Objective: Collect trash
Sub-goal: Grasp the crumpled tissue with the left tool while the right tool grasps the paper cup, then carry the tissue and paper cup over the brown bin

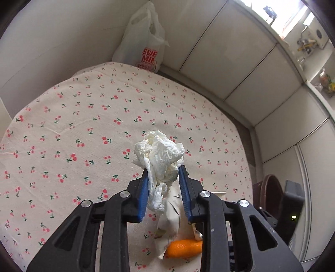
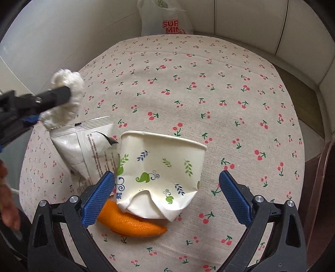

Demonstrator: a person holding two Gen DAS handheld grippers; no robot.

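My left gripper (image 1: 162,170) is shut on a crumpled white tissue (image 1: 160,152) and holds it above the cherry-print tablecloth (image 1: 73,125). The tissue (image 2: 67,92) and that gripper also show at the left of the right wrist view. My right gripper (image 2: 167,177) is open around a crushed paper cup (image 2: 159,167) with leaf print, lying on its side. An orange peel (image 2: 129,223) lies under the cup. A torn white snack wrapper (image 2: 85,146) lies to the cup's left. The peel (image 1: 184,249) and wrapper (image 1: 170,217) also show below the left gripper.
A white plastic shopping bag (image 1: 144,41) with red letters stands at the table's far edge against the wall, also in the right wrist view (image 2: 165,18). White panelled walls (image 1: 240,62) run along the right. A brown chair back (image 1: 270,188) stands at the table's right side.
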